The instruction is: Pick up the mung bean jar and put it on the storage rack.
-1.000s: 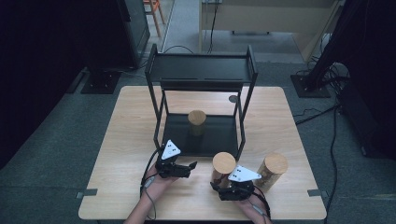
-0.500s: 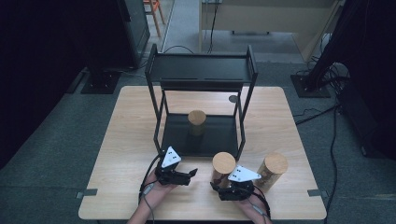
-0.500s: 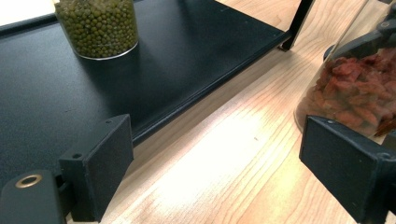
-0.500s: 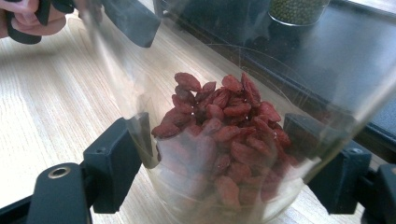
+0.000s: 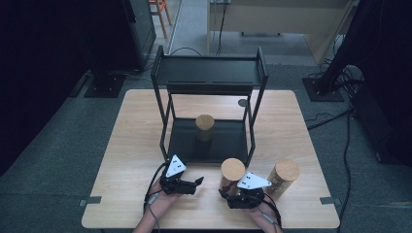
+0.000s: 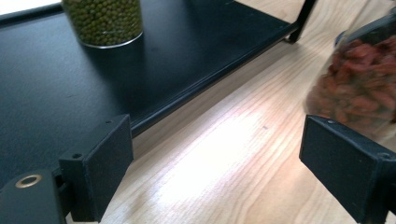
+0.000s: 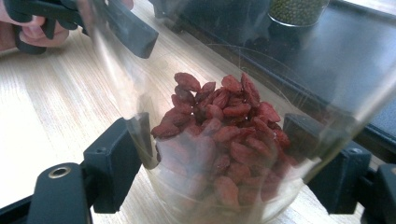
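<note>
We judge the work to be loading jars onto the rack (image 5: 252,128), and it is partly done. One jar of green beans (image 5: 204,127) already stands on the lower shelf. The right tongs (image 7: 219,154) bracket the berry jar (image 5: 231,175), which stands on the tabletop (image 5: 126,145) just before the rack; both pads lie against the glass. The left tongs (image 6: 215,163) stand wide open, holding nothing, beside that jar. A third jar (image 5: 283,177) waits at right. Two jars remain.
</note>
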Demonstrator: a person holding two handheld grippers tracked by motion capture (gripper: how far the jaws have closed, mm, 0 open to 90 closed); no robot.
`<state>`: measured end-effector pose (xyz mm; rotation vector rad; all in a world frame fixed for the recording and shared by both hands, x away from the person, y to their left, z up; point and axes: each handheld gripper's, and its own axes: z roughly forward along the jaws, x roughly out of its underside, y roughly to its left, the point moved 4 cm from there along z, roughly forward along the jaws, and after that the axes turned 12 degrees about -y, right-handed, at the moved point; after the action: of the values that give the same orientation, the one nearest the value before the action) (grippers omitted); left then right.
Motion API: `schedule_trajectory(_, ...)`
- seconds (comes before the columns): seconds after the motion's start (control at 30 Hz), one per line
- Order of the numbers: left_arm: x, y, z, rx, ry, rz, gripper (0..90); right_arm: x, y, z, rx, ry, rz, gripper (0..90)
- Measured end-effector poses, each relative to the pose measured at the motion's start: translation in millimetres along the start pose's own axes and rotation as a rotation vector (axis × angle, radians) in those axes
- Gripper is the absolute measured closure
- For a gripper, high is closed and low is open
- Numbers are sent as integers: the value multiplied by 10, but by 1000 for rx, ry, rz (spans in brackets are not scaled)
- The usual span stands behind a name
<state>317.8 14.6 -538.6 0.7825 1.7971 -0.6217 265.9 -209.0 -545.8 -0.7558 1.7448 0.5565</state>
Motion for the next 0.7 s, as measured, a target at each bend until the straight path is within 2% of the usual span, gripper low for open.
schedule_trajectory(0.23, 34, 22, 20, -6, 5, 6, 102, -3, -5, 2, 1, -5, -2, 209)
schedule_trajectory(0.4, 34, 38, 18, -11, 5, -13, 102, -4, -7, 1, -1, -4, 3, 209)
schedule_trajectory(0.7, 37, 39, 30, -10, 18, -14, 102, -5, -6, -3, -1, -9, 13, 208)
